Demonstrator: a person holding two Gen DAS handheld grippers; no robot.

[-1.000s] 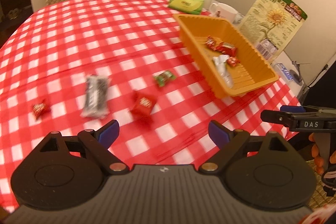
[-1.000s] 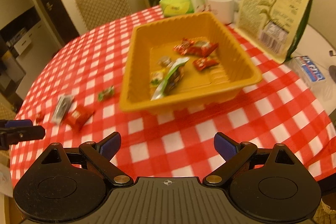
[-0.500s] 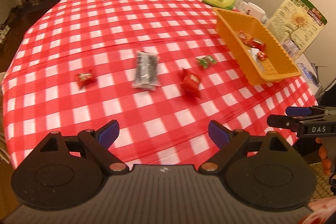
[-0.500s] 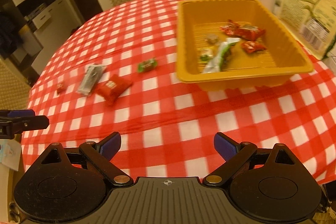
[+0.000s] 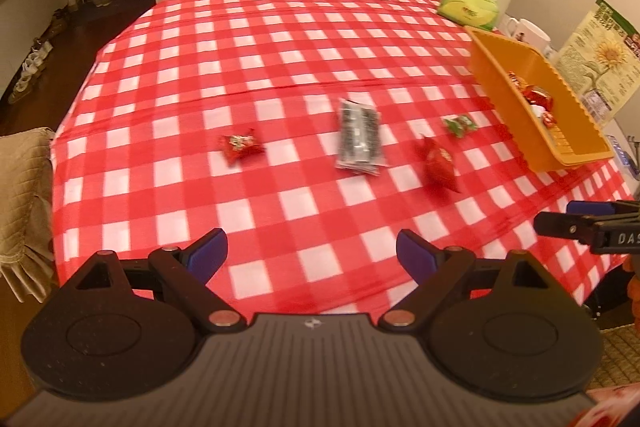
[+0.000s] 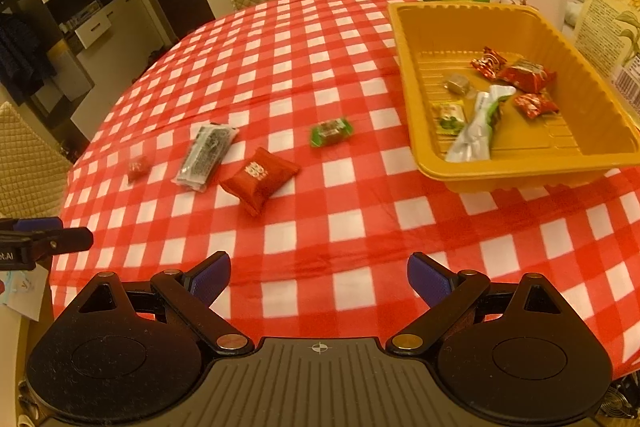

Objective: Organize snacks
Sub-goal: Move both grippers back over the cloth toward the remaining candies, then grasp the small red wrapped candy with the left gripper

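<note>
Left wrist view: the left gripper (image 5: 312, 255) hangs spread and empty above the table edge, facing four loose snacks, nearest the silver packet (image 5: 359, 139). Right wrist view: the right gripper (image 6: 319, 279) gapes empty too (likely between picks); the orange tray (image 6: 408, 67) already holds several snacks.
</note>
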